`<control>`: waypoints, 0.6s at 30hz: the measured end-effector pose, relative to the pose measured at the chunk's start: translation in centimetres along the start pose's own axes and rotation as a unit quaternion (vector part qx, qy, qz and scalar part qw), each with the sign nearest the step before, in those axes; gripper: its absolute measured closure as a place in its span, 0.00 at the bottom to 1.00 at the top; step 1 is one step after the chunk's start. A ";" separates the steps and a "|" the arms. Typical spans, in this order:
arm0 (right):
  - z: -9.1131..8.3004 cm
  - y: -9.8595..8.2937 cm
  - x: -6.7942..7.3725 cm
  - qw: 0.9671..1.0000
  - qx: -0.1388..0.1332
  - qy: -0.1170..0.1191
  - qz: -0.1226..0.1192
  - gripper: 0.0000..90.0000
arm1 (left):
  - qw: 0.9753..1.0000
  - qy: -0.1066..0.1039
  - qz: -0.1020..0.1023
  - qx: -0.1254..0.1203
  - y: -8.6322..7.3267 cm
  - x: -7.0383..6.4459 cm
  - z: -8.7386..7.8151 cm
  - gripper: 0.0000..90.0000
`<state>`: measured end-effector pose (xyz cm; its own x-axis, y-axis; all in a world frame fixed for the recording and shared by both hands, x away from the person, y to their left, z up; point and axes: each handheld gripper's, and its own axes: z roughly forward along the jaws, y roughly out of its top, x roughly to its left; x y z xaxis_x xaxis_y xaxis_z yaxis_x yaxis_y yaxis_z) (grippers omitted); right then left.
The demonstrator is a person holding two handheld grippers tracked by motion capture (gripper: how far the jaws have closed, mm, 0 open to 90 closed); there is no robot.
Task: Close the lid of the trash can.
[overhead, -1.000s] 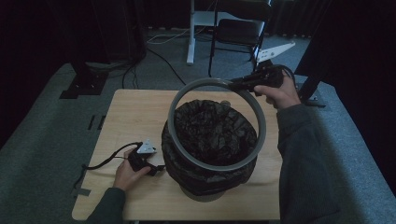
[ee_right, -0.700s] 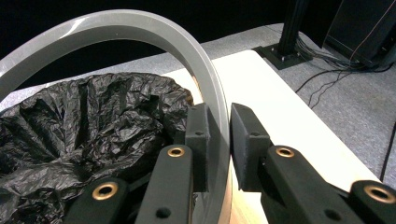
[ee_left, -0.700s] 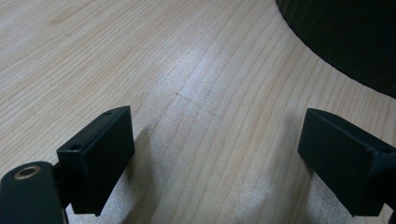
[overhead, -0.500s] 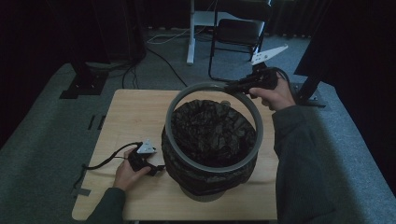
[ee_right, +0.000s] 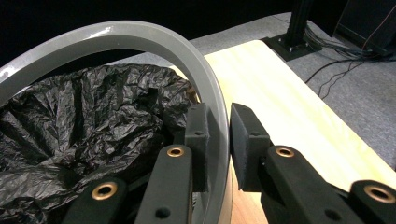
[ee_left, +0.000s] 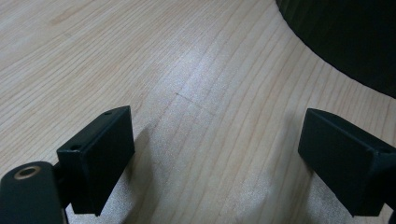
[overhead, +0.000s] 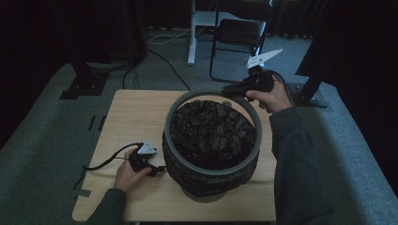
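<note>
My right gripper [overhead: 233, 88] is clamped on the grey ring [overhead: 187, 159] at its far edge, right of centre in the upper half of the high view. In the right gripper view the ring [ee_right: 154, 39] passes between my two pads, one inside its curve and one outside, both pressed to it. The ring sits tilted over the bin [overhead: 206, 183], which stands in the middle of the wooden table [overhead: 136, 117] with a crumpled black bag [overhead: 211, 136] lining it — the bag [ee_right: 70, 116] shows below the ring's arc. My left gripper [overhead: 157, 169] rests low on the table at the lower left, just beside the bin's wall. Its jaws stand wide apart — nothing between them but bare wood [ee_left: 196, 116].
</note>
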<state>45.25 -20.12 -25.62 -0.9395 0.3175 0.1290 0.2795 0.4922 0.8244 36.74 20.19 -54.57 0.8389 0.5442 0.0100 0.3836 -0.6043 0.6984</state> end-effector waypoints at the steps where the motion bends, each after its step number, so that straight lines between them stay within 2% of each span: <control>1: 0.1 -0.1 0.0 1.000 0.002 0.001 -0.001 0.87 | 1.000 0.000 0.000 0.000 0.0 0.0 0.0 0.12; 9: 1.0 -1.0 -0.5 1.000 0.021 0.007 0.013 0.87 | 1.000 0.000 -0.001 -0.001 0.0 0.0 0.0 0.12; 18: 1.7 -1.4 -0.6 0.999 0.026 0.018 0.020 0.87 | 1.000 0.000 -0.001 -0.001 0.0 0.0 0.0 0.12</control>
<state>45.74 -19.67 -27.78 -0.9333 0.3094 0.1825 0.3270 0.5216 0.7880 36.74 20.18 -54.58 0.8380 0.5456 0.0096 0.3844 -0.6026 0.6994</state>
